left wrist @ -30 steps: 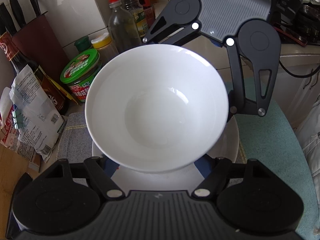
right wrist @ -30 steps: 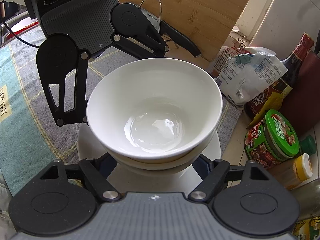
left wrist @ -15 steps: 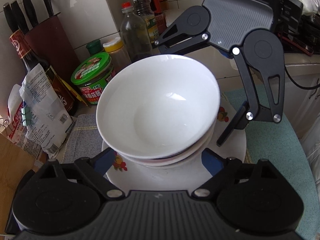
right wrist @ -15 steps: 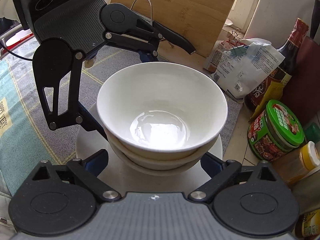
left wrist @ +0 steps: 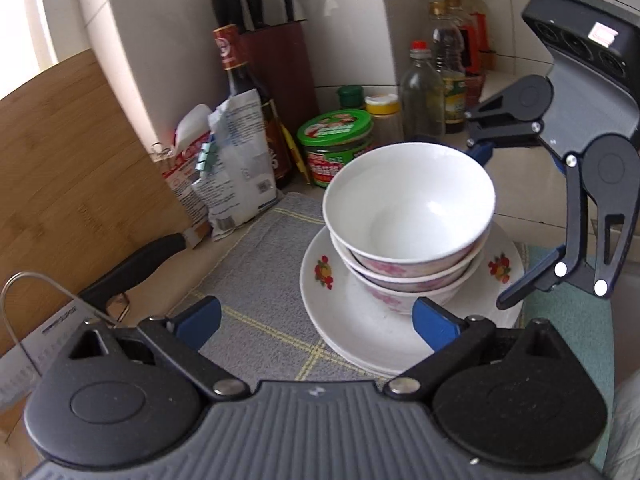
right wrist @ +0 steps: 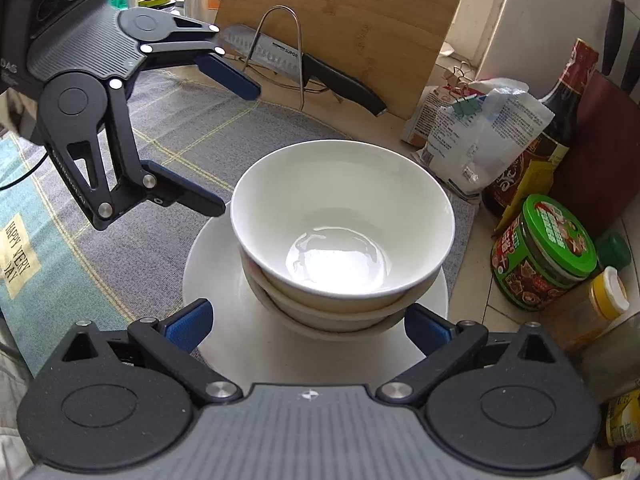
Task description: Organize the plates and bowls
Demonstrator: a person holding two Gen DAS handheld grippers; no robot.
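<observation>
Both jaws wide apart, gripping nothing: the left hand-held gripper low in its frame, the right hand-held gripper likewise. The stacked bowls sit centre frame on the plates, over the grey cloth.

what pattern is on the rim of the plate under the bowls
Red and yellow fruit or flower motifs on the white plate, clearest in the left wrist view.
</observation>
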